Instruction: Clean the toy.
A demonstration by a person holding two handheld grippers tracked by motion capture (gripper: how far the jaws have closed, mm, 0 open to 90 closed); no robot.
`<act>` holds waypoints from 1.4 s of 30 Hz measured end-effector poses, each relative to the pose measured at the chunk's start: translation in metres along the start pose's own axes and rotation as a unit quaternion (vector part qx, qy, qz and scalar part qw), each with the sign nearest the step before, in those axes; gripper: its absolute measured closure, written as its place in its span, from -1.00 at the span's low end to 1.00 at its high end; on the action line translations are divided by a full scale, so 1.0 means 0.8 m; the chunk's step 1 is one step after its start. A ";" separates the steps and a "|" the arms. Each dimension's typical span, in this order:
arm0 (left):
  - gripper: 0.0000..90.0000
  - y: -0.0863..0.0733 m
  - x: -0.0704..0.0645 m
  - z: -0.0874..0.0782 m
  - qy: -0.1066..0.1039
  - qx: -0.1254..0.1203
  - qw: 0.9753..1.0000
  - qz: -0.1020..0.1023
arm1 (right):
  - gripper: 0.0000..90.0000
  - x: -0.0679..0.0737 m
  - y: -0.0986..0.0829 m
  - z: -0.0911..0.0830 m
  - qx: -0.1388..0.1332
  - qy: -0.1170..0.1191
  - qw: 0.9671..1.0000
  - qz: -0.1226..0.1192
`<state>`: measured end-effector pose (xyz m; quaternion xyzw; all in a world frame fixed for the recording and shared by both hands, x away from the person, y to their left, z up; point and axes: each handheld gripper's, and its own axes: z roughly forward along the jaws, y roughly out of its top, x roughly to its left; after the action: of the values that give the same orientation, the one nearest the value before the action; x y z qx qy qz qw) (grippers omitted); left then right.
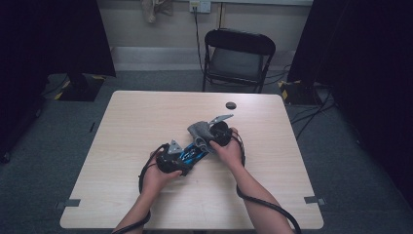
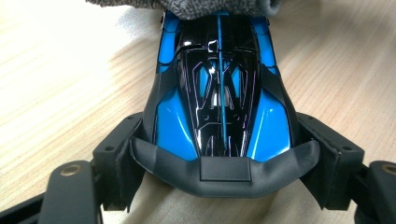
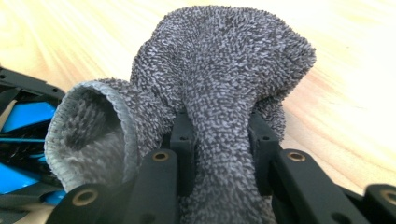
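1. At the centre-left of the high view, the left hand-held gripper is clamped on a blue and black toy car that lies on the pale wooden surface. In the left gripper view its jaws press on either side of the toy car, just behind the dark front bumper.
2. The car's body looks like hard, glossy plastic: stiff and light, but likely slippery, so the flanks above the bumper seem the soundest place to grip.
3. Just right of it, the right hand-held gripper pinches a grey terry sock whose far end touches the car's rear.
4. In the right gripper view the sock bunches between the jaws, its open cuff at lower left. It should be soft, limp and light, best held by a gathered fold.
5. A small dark disc sits further up the surface, well apart.
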<state>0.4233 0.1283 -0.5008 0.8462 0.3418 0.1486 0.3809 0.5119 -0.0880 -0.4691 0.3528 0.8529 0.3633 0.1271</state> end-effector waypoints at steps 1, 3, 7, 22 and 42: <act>-0.46 0.000 0.000 0.000 0.000 0.000 1.000 0.000 | 0.55 -0.001 0.000 0.000 0.000 -0.002 1.000 -0.001; -0.46 0.000 0.000 0.000 0.000 0.000 1.000 0.000 | 0.55 -0.002 0.000 0.001 0.001 -0.005 1.000 0.001; -0.46 0.000 0.000 0.000 0.000 0.000 1.000 0.000 | 0.55 -0.004 -0.001 0.000 0.002 -0.023 1.000 0.000; -0.46 0.000 0.000 0.000 -0.001 0.000 1.000 -0.002 | 0.55 -0.013 0.001 -0.031 -0.021 -0.012 1.000 0.010; -0.46 0.000 0.000 0.000 -0.001 0.001 1.000 0.000 | 0.54 0.074 -0.001 -0.037 -0.026 0.081 0.994 -0.062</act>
<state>0.4234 0.1284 -0.5007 0.8465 0.3416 0.1480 0.3806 0.4548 -0.0629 -0.4461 0.2655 0.8708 0.4041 0.0890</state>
